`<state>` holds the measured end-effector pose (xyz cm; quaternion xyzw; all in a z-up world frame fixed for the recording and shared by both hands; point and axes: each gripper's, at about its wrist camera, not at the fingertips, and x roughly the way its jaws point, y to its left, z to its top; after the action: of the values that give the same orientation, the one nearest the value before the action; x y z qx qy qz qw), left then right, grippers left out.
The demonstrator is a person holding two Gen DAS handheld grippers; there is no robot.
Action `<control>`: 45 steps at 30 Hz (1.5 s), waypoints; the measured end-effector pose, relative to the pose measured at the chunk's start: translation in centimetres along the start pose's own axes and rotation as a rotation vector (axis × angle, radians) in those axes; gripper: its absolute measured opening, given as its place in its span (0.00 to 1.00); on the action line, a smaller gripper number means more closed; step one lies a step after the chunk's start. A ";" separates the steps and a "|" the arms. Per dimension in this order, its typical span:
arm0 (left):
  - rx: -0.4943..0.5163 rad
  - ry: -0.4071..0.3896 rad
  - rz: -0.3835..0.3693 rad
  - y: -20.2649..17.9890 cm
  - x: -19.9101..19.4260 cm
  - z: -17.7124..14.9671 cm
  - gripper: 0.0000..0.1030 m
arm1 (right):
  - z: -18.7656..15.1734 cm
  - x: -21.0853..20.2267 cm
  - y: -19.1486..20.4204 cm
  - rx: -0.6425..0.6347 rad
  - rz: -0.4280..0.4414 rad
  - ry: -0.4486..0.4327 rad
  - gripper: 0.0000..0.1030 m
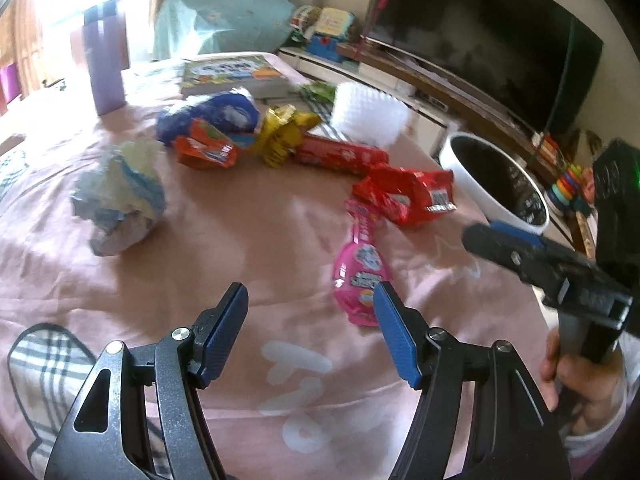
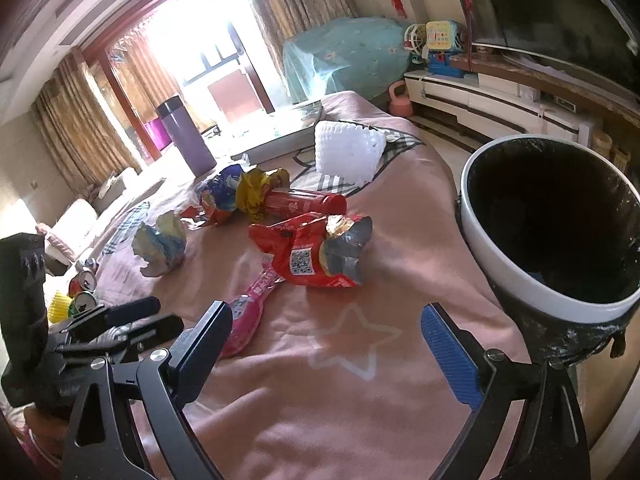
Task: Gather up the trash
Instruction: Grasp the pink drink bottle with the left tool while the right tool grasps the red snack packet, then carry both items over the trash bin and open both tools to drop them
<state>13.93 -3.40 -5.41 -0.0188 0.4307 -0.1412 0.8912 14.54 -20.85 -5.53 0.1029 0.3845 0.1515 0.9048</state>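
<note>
While both tools hover: nothing is clamped, and all trash lies on the pink blanket-covered surface (image 2: pixel 304 408).
Left hand-held gripper (image 1: pixel 312 336): blue-padded jaws spread apart, empty, above the pink cloth at 6 o'clock of the left wrist view.
Right hand-held gripper (image 2: pixel 326 356): jaws spread wide, empty, over the white star print; in the left wrist view it enters from 3 o'clock, where its jaw gap cannot be judged.
Pink flat candy wrapper (image 1: pixel 360 272): lying on the cloth just beyond the left tool's right finger, at 1 o'clock from it.
Red crumpled snack bag (image 2: pixel 312 252): foil lining exposed, resting on the cloth, touching the far end of the pink wrapper.
Red cylindrical snack tube (image 2: pixel 304 202): lying on its side beyond the red bag, at 12 o'clock from it.
Yellow crumpled foil wrapper (image 2: pixel 256 190): touching the tube's left end.
Blue and orange crumpled bags (image 1: pixel 212 128): bunched together just beside the yellow wrapper, at its 9 o'clock.
Pale blue and yellow crumpled paper ball (image 1: pixel 120 200): alone, well apart from the group, at 10 o'clock of the left tool.
White round bin with black liner (image 2: pixel 556 240): beside the surface edge, at 2 o'clock of the right tool, mouth open.
Purple cylindrical flask (image 2: pixel 186 138): upright at the far side.
White foam mesh pad (image 2: pixel 348 152): on the plaid patch, far side.
</note>
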 end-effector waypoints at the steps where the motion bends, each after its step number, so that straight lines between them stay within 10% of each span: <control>1: 0.008 0.010 -0.008 -0.3 0.3 0.0 0.65 | 0.1 0.2 -0.2 0.002 0.001 0.001 0.89; 12: 0.099 0.076 -0.020 -3.1 4.4 1.5 0.66 | 2.2 2.8 -1.2 0.031 0.074 0.020 0.48; 17: 0.127 0.059 -0.006 -3.5 4.6 1.5 0.44 | 2.5 3.3 -1.0 0.018 0.093 0.017 0.22; 29: 0.102 -0.001 -0.065 -4.5 2.5 2.6 0.43 | 2.2 -1.5 -2.9 0.042 0.065 -0.056 0.01; 45: 0.186 -0.038 -0.133 -10.4 2.1 4.8 0.43 | 1.8 -6.4 -6.5 0.095 -0.007 -0.137 0.00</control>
<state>16.44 -14.38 -2.41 0.0328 0.3965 -0.2390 0.8858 12.88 -29.27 -2.03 0.1543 0.3287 0.1229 0.9236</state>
